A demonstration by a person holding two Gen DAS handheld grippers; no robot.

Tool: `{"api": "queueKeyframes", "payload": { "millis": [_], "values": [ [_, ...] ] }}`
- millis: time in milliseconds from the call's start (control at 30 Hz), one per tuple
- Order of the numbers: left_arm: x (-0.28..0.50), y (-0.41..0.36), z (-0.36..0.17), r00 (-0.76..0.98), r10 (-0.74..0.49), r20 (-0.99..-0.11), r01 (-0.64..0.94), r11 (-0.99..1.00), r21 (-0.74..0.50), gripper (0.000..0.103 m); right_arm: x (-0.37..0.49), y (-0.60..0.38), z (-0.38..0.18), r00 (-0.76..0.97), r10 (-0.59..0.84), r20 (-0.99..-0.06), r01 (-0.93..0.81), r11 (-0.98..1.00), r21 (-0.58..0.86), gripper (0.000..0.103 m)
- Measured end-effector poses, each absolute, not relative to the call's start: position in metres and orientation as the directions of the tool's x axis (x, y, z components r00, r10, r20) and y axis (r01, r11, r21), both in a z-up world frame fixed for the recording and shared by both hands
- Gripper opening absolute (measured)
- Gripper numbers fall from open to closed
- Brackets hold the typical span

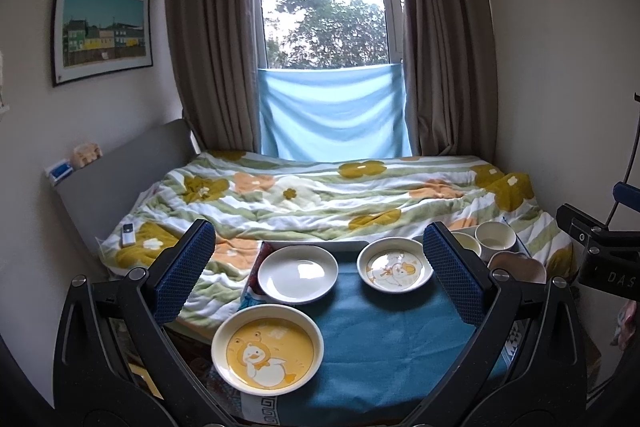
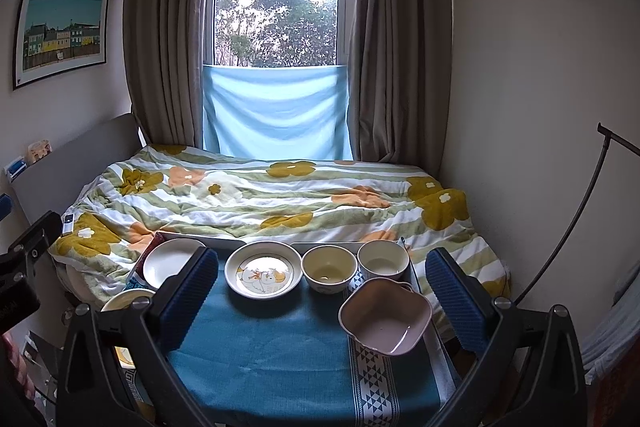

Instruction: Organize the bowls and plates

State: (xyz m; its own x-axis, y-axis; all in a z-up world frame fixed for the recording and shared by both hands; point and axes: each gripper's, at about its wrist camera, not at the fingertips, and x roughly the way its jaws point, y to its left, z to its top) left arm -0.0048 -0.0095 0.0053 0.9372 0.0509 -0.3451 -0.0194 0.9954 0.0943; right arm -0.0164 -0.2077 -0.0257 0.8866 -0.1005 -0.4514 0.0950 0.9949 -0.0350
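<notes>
On the blue cloth (image 1: pixel 372 343) lie a yellow duck plate (image 1: pixel 267 349) at front left, a plain white plate (image 1: pixel 297 275) behind it, and a small duck plate (image 1: pixel 395 270) at the back middle. In the right wrist view the small duck plate (image 2: pixel 263 269) sits left of two round bowls (image 2: pixel 329 268) (image 2: pixel 383 259), with a pink squarish bowl (image 2: pixel 386 314) in front of them. My left gripper (image 1: pixel 320 267) is open and empty above the plates. My right gripper (image 2: pixel 322 297) is open and empty above the cloth.
A bed with a flowered quilt (image 1: pixel 320 195) lies right behind the small table. A remote (image 1: pixel 128 228) lies on the quilt at left. Curtains and a window stand at the back. The right gripper's body (image 1: pixel 600 251) shows at the left wrist view's right edge.
</notes>
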Motion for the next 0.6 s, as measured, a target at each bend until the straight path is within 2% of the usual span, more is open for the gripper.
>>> {"api": "queueKeyframes", "payload": {
  "millis": [600],
  "values": [
    [-0.0074,-0.0086,0.0072,0.935,0.055,-0.351,-0.024,0.995,0.094,0.103,-0.0165,-0.2090,-0.0244,0.886,-0.090,-0.455,0.088,0.996,-0.027,0.103]
  ]
}}
